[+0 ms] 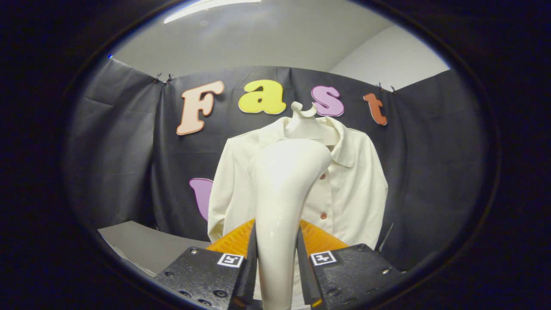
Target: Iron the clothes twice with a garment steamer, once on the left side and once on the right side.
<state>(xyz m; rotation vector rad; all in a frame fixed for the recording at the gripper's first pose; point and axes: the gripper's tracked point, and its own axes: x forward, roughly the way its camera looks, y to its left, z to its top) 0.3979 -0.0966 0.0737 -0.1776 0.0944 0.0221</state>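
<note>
At the bottom centre of the frame, the tongs (276, 258) are closed on the handle of a cream garment steamer (286, 181), both fingers pressing its sides. The steamer's head rises in front of a cream buttoned shirt (357, 189) hanging on a hanger (306, 122) at centre. Dark cloth wall shows open either side of the shirt's sleeves. A grey tabletop (142, 243) edge lies lower left.

I see bright ceiling strip light (206, 9) overhead, glare on steamer (284, 181), fisheye bend w/ dark, soft edges.
</note>
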